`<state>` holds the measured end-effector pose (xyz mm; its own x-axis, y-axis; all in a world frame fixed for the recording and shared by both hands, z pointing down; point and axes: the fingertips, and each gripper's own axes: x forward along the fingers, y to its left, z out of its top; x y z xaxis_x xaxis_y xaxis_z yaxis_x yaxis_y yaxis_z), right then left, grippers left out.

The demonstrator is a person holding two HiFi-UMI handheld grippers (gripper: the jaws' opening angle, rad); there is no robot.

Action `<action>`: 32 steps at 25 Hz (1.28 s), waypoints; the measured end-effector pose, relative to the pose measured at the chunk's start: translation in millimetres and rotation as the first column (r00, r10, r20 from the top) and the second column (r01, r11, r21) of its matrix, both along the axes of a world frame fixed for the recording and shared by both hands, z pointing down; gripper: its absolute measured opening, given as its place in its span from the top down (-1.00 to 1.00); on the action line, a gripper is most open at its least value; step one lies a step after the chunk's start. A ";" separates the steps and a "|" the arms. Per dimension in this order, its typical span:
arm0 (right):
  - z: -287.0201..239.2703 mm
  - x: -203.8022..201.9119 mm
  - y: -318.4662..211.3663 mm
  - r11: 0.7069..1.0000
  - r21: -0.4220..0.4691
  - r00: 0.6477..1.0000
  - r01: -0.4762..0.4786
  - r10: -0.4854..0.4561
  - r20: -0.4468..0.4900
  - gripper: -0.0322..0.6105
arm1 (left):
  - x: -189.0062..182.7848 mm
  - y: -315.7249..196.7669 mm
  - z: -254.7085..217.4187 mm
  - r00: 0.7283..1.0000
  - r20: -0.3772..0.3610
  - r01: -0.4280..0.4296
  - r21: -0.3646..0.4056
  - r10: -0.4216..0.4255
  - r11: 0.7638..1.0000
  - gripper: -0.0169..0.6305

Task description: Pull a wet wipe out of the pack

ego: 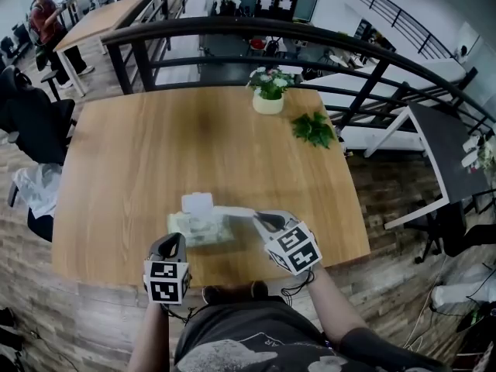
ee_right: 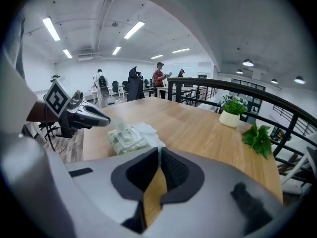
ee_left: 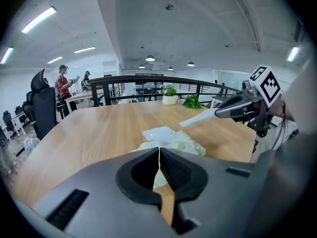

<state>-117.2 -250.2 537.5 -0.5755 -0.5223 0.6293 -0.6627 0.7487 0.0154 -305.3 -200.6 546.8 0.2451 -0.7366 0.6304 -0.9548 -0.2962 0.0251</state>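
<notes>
The pale green wet wipe pack (ego: pixel 200 229) lies near the table's front edge with its white lid (ego: pixel 197 203) flipped up. A white wet wipe (ego: pixel 236 212) stretches from above the pack to my right gripper (ego: pixel 263 220), which is shut on its end. In the left gripper view that wipe (ee_left: pixel 198 118) hangs as a strip from the right gripper (ee_left: pixel 220 112); whether its other end still sits in the pack (ee_left: pixel 178 143) I cannot tell. My left gripper (ego: pixel 175 240) stands shut at the pack's near left corner, nothing seen between its jaws (ee_left: pixel 159 150). The right gripper view shows the pack (ee_right: pixel 128 138) just beyond the right gripper (ee_right: pixel 158 150).
A white pot with a flowering plant (ego: pixel 268 99) and a green leafy sprig (ego: pixel 314 128) stand at the wooden table's (ego: pixel 155 153) far right. A black railing (ego: pixel 232 29) runs behind the table. A dark table (ego: pixel 449 161) is to the right, a person (ego: pixel 48 22) far back left.
</notes>
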 end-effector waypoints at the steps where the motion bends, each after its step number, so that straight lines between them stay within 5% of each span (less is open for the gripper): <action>1: -4.2 3.3 -1.9 1.000 0.007 1.000 0.000 0.000 0.005 0.79 | 3.4 -0.7 -4.0 1.000 -0.013 0.000 0.011 0.000 1.000 0.90; 10: -49.3 21.0 -10.6 0.995 0.100 0.996 0.003 -0.013 0.093 0.79 | 30.5 -1.1 -45.8 0.997 -0.070 0.044 0.106 -0.036 0.993 0.90; 20: -99.0 55.4 -13.1 0.983 0.182 0.983 0.000 -0.034 0.183 0.79 | 64.3 -4.4 -117.3 0.992 -0.122 0.062 0.272 -0.030 0.960 0.90; 32: -115.1 91.2 -14.1 0.974 0.226 0.971 -0.006 -0.048 0.233 0.79 | 101.1 5.1 -129.5 0.990 -0.130 0.097 0.299 -0.060 0.949 0.90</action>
